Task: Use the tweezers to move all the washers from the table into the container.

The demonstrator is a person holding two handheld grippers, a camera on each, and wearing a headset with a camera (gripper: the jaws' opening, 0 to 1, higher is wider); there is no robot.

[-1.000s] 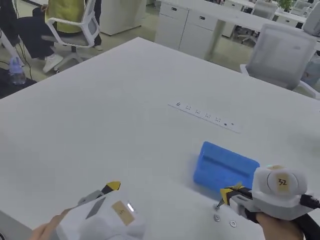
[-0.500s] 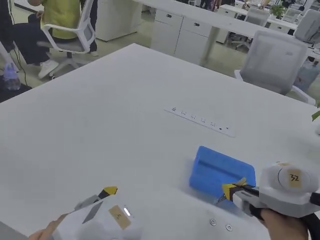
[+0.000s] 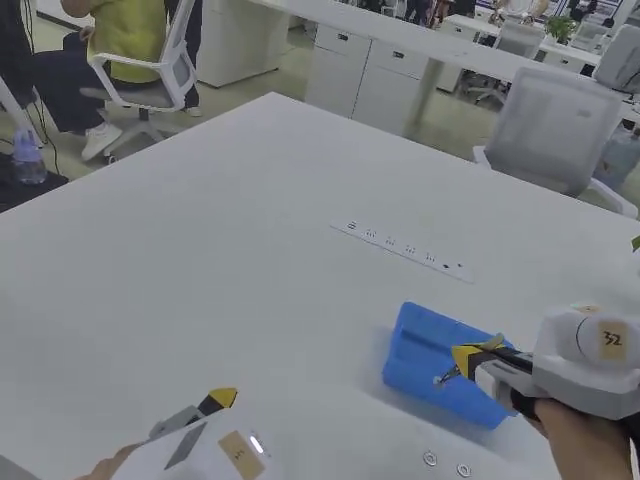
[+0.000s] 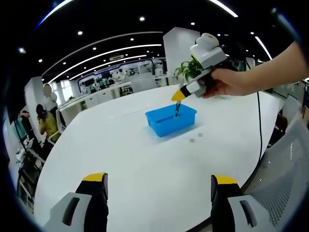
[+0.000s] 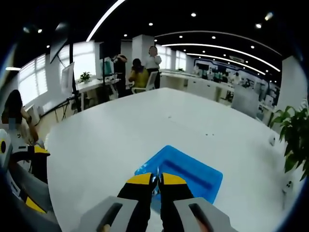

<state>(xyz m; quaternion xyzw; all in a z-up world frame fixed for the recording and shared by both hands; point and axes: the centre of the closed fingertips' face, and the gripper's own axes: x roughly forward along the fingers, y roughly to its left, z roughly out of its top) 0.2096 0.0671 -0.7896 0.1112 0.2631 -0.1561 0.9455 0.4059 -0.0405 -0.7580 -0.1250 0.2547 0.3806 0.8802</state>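
Observation:
My right gripper (image 3: 472, 358) is shut on thin metal tweezers (image 3: 450, 375) whose tips hang over the blue container (image 3: 425, 335). A small washer seems to be held at the tips. In the right gripper view the jaws (image 5: 155, 180) are pressed together above the container (image 5: 193, 173). Two washers (image 3: 430, 459) (image 3: 463, 469) lie on the white table just in front of the container. My left gripper (image 4: 159, 181) stands open and holds nothing, low at the near left. From there I see the right gripper (image 4: 179, 93), the container (image 4: 166, 123) and the washers (image 4: 191, 140).
A socket strip (image 3: 405, 246) is set into the white table (image 3: 200, 250) beyond the container. Office chairs (image 3: 555, 125) and white cabinets (image 3: 380, 60) stand past the far edge, and a seated person (image 3: 125, 35) is at the back left. A plant (image 5: 292, 135) stands to the right.
My right gripper has moved with the tweezers from beside the loose washers to above the blue container. The left gripper has stayed low at the near left.

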